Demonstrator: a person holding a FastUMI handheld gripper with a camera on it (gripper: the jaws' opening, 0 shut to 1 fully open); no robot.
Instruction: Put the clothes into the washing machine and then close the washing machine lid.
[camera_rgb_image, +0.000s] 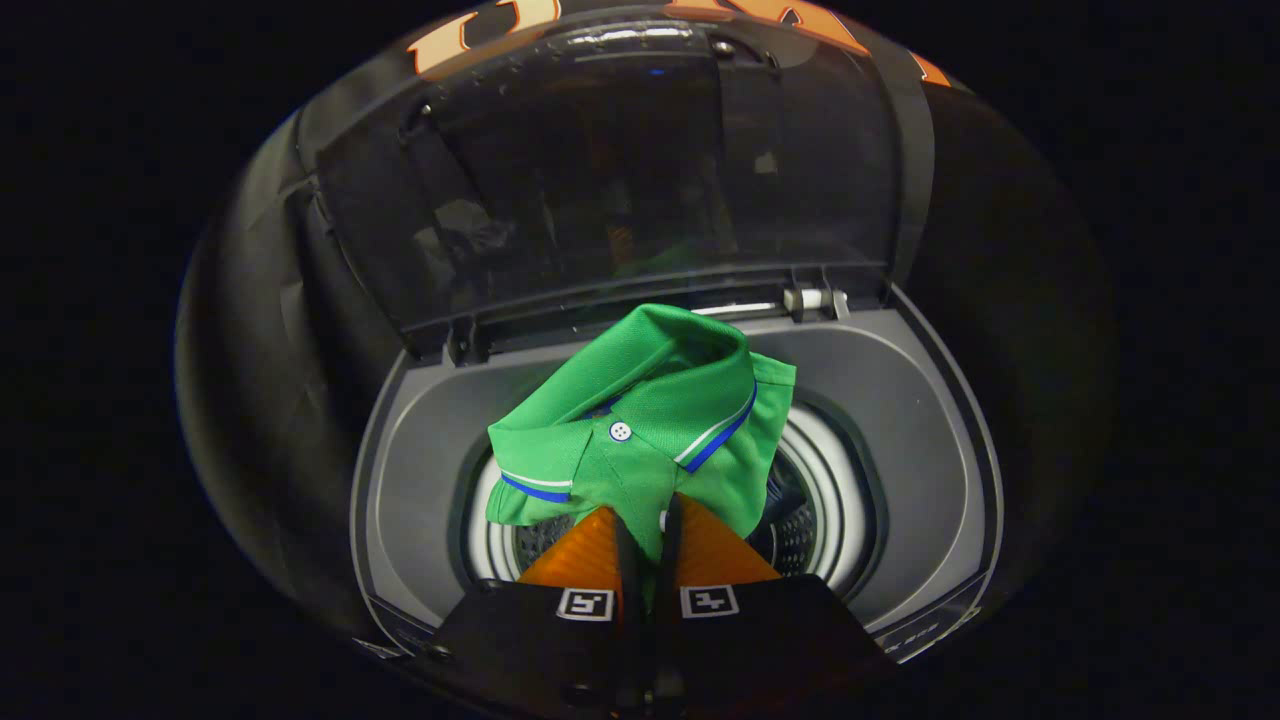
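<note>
Shirt: green knit polo shirt (650, 420) with blue-white collar trim, hanging over the drum mouth.
Gripper: orange-fingered gripper (645, 545) clenched on shirt fabric.
Washer: grey top-loading washing machine (900, 450), perforated steel drum (800, 535) beneath.
Lid: dark transparent lid (620, 170) upright beyond.

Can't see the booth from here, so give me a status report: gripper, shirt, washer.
Gripper shut on green polo shirt, held above washing machine drum. Lid up, open. Nothing blocking the drum.
</note>
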